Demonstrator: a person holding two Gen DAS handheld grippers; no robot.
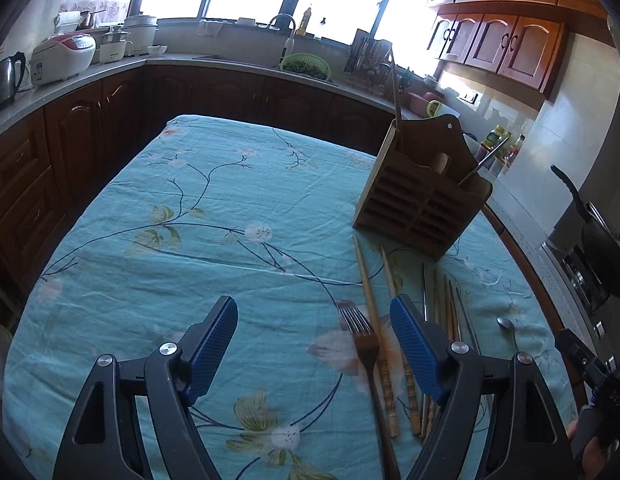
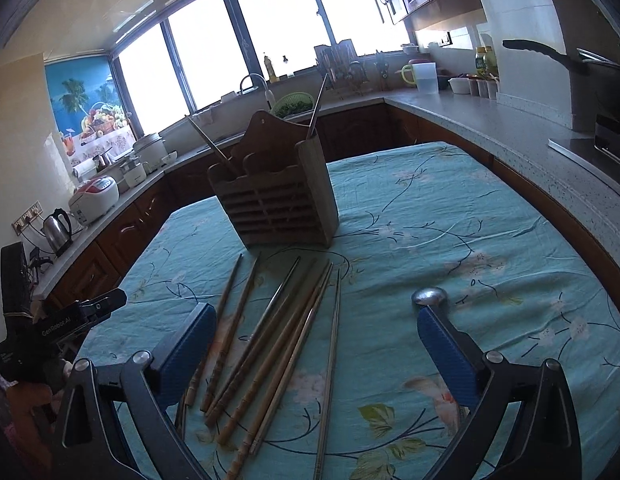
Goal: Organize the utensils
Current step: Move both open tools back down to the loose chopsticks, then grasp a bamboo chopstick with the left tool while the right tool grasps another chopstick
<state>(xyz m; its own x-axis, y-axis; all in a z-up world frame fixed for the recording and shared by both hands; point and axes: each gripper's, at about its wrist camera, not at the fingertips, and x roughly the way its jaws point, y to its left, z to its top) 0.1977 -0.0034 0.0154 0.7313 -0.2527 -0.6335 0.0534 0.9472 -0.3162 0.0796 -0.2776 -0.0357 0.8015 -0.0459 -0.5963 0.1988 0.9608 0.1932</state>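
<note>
A wooden utensil holder [image 1: 422, 200] [image 2: 278, 200] stands on the teal floral tablecloth [image 1: 190, 220] with a stick in each end slot. In front of it lie several wooden and metal chopsticks [image 2: 278, 340] [image 1: 370, 312], a fork [image 1: 362, 340] and a metal spoon [image 2: 430, 296] [image 1: 508, 328]. My left gripper [image 1: 313, 304] is open above the cloth, with the fork and two chopsticks lying under the gap near its right finger. My right gripper [image 2: 316, 312] is open wide over the chopstick bundle, and the spoon bowl sits just past its right fingertip.
Dark wood cabinets and a counter [image 1: 90, 72] wrap around the table, carrying a kettle [image 1: 6, 76], rice cooker [image 1: 64, 58], sink and green colander [image 1: 306, 66]. A stove with a black pan [image 1: 606, 248] is on the right. The left half of the cloth is bare.
</note>
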